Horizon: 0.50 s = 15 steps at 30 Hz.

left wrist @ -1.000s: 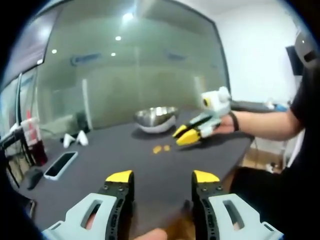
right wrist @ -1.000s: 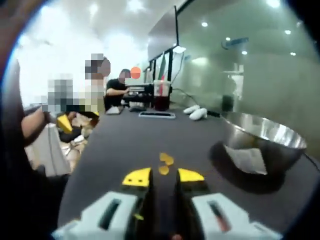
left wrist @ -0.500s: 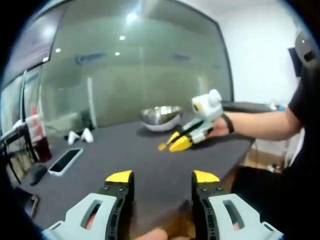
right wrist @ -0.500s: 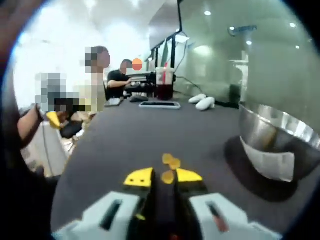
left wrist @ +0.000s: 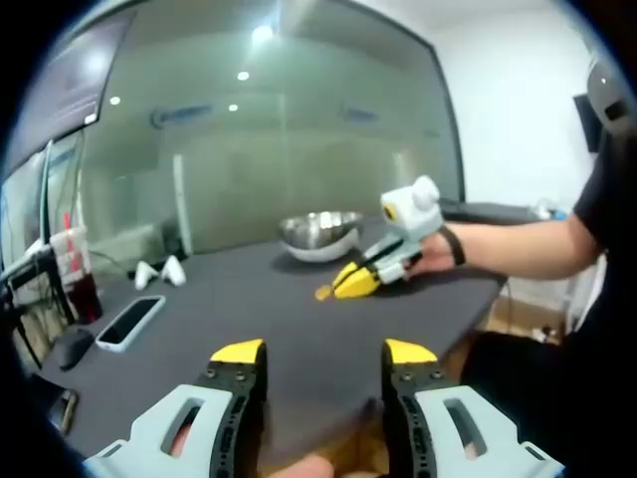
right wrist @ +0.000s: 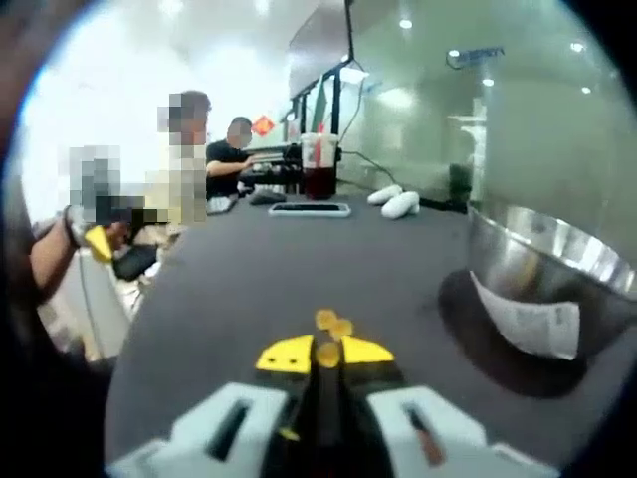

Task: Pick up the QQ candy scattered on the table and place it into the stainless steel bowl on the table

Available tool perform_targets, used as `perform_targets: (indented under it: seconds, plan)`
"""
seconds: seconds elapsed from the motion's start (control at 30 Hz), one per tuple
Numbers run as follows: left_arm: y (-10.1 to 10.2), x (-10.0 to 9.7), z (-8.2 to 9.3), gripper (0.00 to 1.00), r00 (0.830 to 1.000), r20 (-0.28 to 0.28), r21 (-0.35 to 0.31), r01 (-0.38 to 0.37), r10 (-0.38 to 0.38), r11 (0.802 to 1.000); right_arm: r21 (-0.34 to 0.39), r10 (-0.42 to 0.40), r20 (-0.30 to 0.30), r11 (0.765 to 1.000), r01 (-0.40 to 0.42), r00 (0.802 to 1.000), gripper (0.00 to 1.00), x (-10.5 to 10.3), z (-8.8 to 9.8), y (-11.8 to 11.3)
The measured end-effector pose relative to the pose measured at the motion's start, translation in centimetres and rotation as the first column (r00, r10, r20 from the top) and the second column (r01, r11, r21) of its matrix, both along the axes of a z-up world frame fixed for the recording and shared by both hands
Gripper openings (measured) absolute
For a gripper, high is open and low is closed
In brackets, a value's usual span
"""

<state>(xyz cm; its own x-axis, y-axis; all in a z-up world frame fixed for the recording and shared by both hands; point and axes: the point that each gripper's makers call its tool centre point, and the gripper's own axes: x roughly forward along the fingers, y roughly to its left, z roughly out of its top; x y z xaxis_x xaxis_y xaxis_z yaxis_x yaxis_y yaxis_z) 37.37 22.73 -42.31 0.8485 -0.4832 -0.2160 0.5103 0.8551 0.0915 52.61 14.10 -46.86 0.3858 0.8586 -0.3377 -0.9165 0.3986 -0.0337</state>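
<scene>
Several yellow QQ candies lie on the dark table. Two candies (right wrist: pixel 333 323) sit just past my right gripper (right wrist: pixel 326 353), whose yellow-tipped jaws have shut on a third candy (right wrist: pixel 327 355). To its right is the stainless steel bowl (right wrist: pixel 552 284), with a paper scrap mirrored in its wall. In the left gripper view a hand holds the right gripper (left wrist: pixel 348 283) tip-down on the table beside a candy (left wrist: pixel 322 293), in front of the bowl (left wrist: pixel 318 233). My left gripper (left wrist: pixel 323 353) hovers open over the near table edge, holding nothing.
A phone (left wrist: pixel 127 321), two white objects (left wrist: pixel 159 271) and a drink cup (right wrist: pixel 320 164) are at the table's far end. A glass wall runs behind the table (left wrist: pixel 249 309). People sit beyond the table (right wrist: pixel 249 279). The left gripper (right wrist: pixel 100 244) shows at the left.
The right gripper's jaws have narrowed around the nearest candy, down at the table. The left gripper has stayed open and almost still.
</scene>
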Motion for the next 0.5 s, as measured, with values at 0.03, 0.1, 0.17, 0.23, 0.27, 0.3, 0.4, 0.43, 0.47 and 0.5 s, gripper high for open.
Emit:
perform_targets:
  seconds: [0.03, 0.1, 0.17, 0.23, 0.27, 0.3, 0.4, 0.43, 0.47, 0.5]
  plan:
    - [0.0, 0.0, 0.1, 0.47, 1.000, 0.001, 0.000, 0.001, -0.001, 1.000, 0.040, -0.033, 0.018, 0.999, 0.032, 0.999, 0.10, 0.5, 1.2, -0.3]
    - [0.0, -0.1, 0.1, 0.47, 1.000, 0.002, 0.000, 0.002, -0.002, 1.000, 0.091, -0.052, 0.029, 0.995, 0.049, 0.998, 0.10, 0.9, 2.6, -0.8]
    - [0.1, -0.1, 0.1, 0.47, 1.000, 0.002, 0.001, 0.000, 0.000, 1.000, 0.148, -0.101, 0.055, 0.985, 0.092, 0.993, 0.10, 1.7, 4.3, -1.6]
    - [0.2, 0.0, 0.1, 0.47, 1.000, 0.001, 0.000, -0.003, 0.003, 1.000, 0.175, -0.186, 0.092, 0.970, 0.168, 0.978, 0.10, 3.1, 5.6, -2.8]
    - [0.1, 0.1, 0.1, 0.47, 1.000, 0.000, 0.000, -0.003, 0.003, 1.000, 0.175, -0.223, 0.107, 0.963, 0.203, 0.969, 0.10, 3.7, 5.9, -3.4]
    - [0.0, 0.1, 0.0, 0.47, 1.000, 0.000, 0.001, -0.002, 0.002, 1.000, 0.187, -0.258, 0.118, 0.954, 0.234, 0.959, 0.10, 4.3, 6.4, -3.9]
    - [-0.6, 0.1, 0.2, 0.47, 1.000, 0.006, 0.003, 0.013, -0.013, 1.000, 0.241, -0.371, 0.142, 0.912, 0.331, 0.918, 0.10, 6.0, 8.3, -6.0]
    - [-0.8, 0.1, 0.2, 0.47, 1.000, 0.006, 0.003, 0.018, -0.018, 1.000, 0.259, -0.370, 0.109, 0.907, 0.333, 0.922, 0.10, 6.0, 8.6, -6.0]
    - [-0.9, 0.1, 0.2, 0.47, 1.000, 0.006, 0.006, 0.021, -0.021, 1.000, 0.272, -0.388, 0.141, 0.900, 0.342, 0.911, 0.10, 6.4, 9.3, -6.5]
    - [-0.9, 0.1, 0.1, 0.47, 1.000, 0.005, 0.008, 0.022, -0.022, 1.000, 0.273, -0.423, 0.162, 0.887, 0.372, 0.891, 0.10, 6.9, 9.8, -7.2]
